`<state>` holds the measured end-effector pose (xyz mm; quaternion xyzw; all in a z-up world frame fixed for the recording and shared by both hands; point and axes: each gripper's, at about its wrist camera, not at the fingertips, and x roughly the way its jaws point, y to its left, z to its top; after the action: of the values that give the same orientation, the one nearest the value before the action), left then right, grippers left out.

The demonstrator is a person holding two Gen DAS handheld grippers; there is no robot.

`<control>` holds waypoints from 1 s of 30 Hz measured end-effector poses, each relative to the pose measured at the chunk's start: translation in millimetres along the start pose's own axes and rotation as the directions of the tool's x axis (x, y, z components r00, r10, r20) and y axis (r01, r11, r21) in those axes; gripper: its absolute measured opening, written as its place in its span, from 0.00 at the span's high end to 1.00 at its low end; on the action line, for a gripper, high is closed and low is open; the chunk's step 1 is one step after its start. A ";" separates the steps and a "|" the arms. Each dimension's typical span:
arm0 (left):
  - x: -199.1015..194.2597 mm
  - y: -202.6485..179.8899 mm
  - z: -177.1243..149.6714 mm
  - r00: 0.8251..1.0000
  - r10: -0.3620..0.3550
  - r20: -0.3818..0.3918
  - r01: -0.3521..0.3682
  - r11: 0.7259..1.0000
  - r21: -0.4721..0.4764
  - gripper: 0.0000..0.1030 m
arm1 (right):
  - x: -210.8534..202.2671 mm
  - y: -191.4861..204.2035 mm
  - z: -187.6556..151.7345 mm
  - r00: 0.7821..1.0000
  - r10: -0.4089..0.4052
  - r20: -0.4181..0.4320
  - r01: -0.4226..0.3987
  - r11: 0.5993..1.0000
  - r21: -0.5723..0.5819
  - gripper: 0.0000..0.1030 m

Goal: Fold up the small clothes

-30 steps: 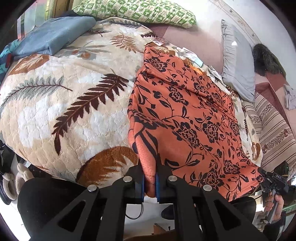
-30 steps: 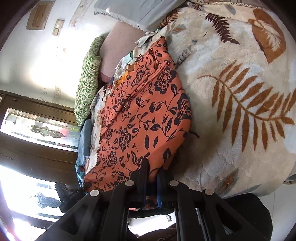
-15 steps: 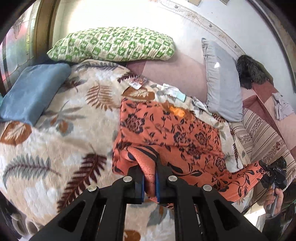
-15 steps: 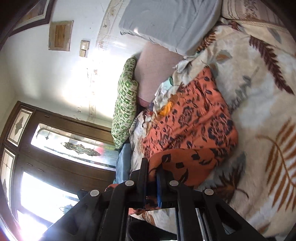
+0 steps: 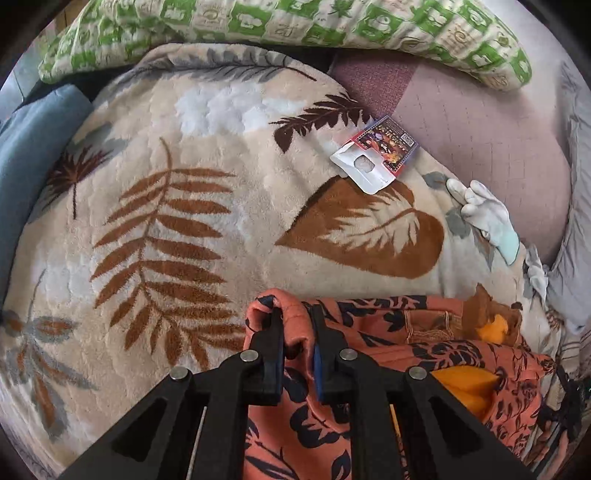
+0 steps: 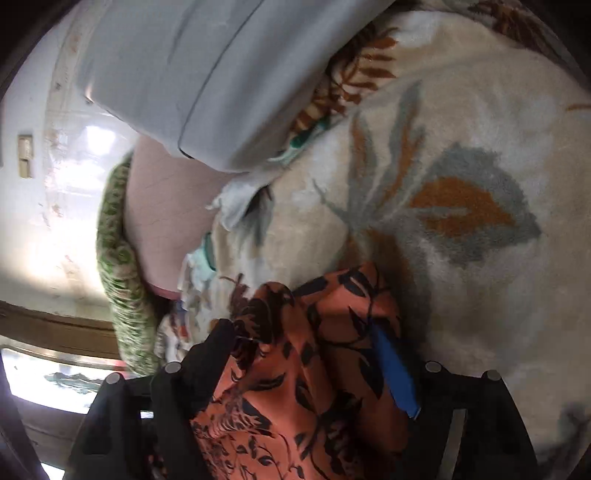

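Note:
An orange garment with a black flower print lies folded over on a cream leaf-patterned blanket. My left gripper is shut on a folded corner of the garment, low over the blanket. In the right wrist view my right gripper has its jaws spread wide, and the other end of the garment lies loosely between them on the blanket. An orange inner layer shows at the garment's right side.
A green-patterned pillow and a pink cushion lie at the back. A blue cushion is at left, a grey pillow at right. A printed packet and small white cloths lie on the blanket.
Both grippers carried the garment's near edge forward over the rest of it, towards the pillows. The right gripper has opened and let go of the cloth; the left stays shut.

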<state>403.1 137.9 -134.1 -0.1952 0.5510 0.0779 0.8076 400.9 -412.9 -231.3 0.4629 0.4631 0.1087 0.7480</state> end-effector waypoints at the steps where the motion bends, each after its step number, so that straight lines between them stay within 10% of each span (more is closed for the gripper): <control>1: -5.5 1.0 -0.1 0.999 -0.023 0.029 0.023 1.000 -0.003 0.86 | -6.4 1.3 -1.9 0.999 0.009 0.031 -0.009 1.000 -0.024 0.23; 4: -26.4 4.9 -0.8 0.995 -0.046 0.086 0.044 0.999 0.025 0.82 | -33.8 17.9 -5.4 0.989 -0.088 0.122 0.106 0.983 -0.151 0.23; 8: -74.3 8.3 -3.7 0.952 0.063 0.299 -0.072 0.997 0.017 0.21 | -75.1 51.4 -19.6 0.969 -0.086 0.230 0.148 0.952 -0.269 0.22; 17: -80.6 16.3 -45.3 0.975 -0.003 0.220 -0.041 0.980 0.193 0.21 | -15.0 89.7 -40.2 0.934 -0.336 0.119 0.334 0.710 -0.619 0.22; 23: -75.8 28.8 -121.1 0.973 0.062 0.220 -0.129 0.944 0.303 0.21 | 30.3 67.4 -42.2 0.919 -0.395 0.007 0.317 0.725 -0.612 0.40; 30: -81.4 62.4 -161.8 0.986 -0.071 0.149 0.039 0.977 0.207 0.21 | -37.6 70.0 -82.7 0.953 -0.303 -0.028 0.233 0.786 -0.573 0.32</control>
<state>211.8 137.1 -124.7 -0.1199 0.4858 0.0138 0.8657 333.4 -347.8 -165.3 0.1440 0.5149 0.1602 0.8297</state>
